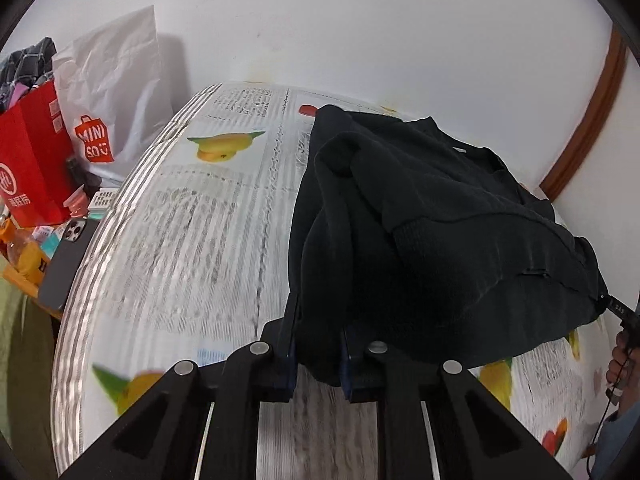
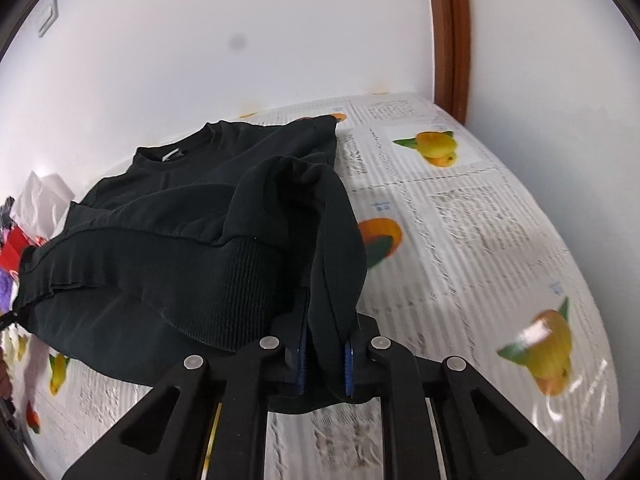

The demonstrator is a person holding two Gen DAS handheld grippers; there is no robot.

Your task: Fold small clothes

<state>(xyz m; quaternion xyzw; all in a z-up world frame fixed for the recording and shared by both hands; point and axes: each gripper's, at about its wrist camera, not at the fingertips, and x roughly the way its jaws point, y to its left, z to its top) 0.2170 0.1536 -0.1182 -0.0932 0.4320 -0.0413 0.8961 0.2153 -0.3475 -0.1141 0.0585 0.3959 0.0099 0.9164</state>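
Left gripper (image 1: 318, 354) jaws clamped on black sweatshirt (image 1: 440, 240), right gripper (image 2: 325, 360) likewise, red bag (image 1: 32, 160) holding clothes

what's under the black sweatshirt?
The black sweatshirt lies on a fruit-print table cover, near hem lifted by left gripper and right gripper. Whatever lies beneath the fabric is hidden.

open printed counter (image 1: 180, 240) lies left of the black sweater (image 1: 420, 220); bags (image 1: 36, 152), a phone (image 1: 68, 260) and a bottle (image 1: 24, 252) crowd its left edge, with the wall (image 1: 360, 32) behind.
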